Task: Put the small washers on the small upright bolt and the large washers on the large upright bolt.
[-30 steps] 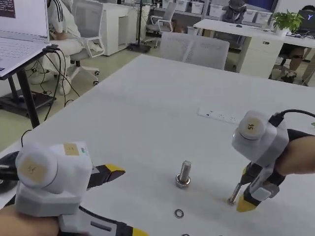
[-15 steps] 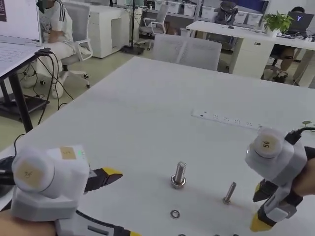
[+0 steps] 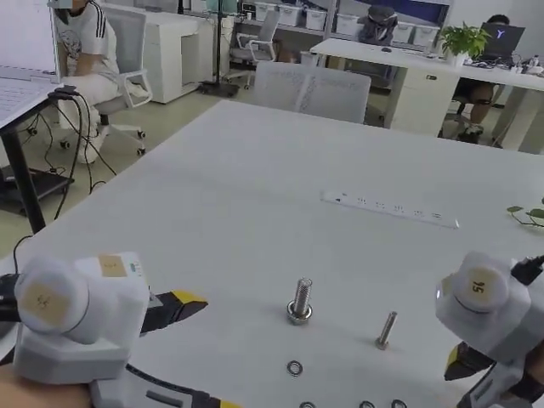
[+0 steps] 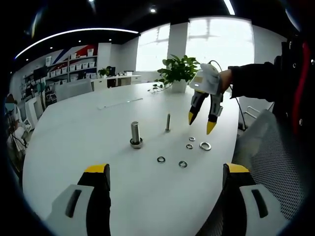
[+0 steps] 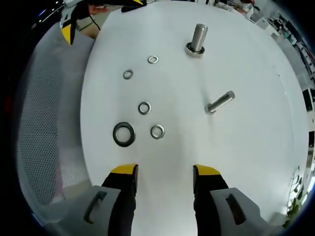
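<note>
The large upright bolt [image 3: 299,300] [image 4: 135,134] [image 5: 197,38] stands on its head on the white table [image 3: 255,195]. To its right stands the thin small bolt [image 3: 387,330] [image 4: 168,122] [image 5: 220,103]. Several small washers [image 3: 294,368] [image 4: 161,159] [image 5: 144,107] and one large dark washer [image 5: 124,133] [image 4: 205,146] lie flat near the front edge. My right gripper [image 3: 467,382] [image 4: 201,123] [image 5: 165,169] hovers open above the washers, nothing between its jaws. At the near left my left gripper [image 3: 204,353] [image 4: 166,169] is wide open and holds nothing.
A white power strip [image 3: 389,208] [image 4: 119,103] lies further back on the table. A potted plant [image 4: 179,73] stands at the right end. A mesh chair [image 5: 44,123] sits just off the front edge. A laptop stand with cables [image 3: 34,110] is at the left.
My right gripper has drawn back from the small bolt toward the near right, leaving the bolt standing alone. The head camera has tilted. My left gripper has stayed put.
</note>
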Demonstrator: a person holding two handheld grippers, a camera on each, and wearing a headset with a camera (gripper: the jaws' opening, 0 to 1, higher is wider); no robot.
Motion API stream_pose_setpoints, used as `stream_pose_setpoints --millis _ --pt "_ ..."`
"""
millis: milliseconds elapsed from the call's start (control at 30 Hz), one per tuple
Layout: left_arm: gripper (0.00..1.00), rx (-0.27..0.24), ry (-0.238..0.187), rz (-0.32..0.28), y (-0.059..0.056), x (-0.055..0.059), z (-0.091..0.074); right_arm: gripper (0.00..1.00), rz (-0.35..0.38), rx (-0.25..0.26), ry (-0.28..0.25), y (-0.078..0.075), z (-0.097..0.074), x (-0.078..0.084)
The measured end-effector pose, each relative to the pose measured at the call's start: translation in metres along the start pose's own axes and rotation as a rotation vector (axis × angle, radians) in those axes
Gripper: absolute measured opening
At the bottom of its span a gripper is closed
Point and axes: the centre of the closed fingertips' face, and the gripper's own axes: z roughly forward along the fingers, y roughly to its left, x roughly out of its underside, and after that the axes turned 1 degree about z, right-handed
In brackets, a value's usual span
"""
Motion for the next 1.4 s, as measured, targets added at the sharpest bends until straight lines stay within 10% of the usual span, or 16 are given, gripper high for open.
stream_pose_setpoints --millis 600,1400 --pt "0.95 -0.002 -0.004 0.005 -0.001 -0.002 -0.002 0.47 -0.093 -0.026 -0.041 0.047 0.006 -0.028" --pt "0.95 -0.008 -0.010 0.002 -0.001 -0.004 -0.004 0.35 -0.184 -0.023 -0.028 0.054 0.019 -0.043"
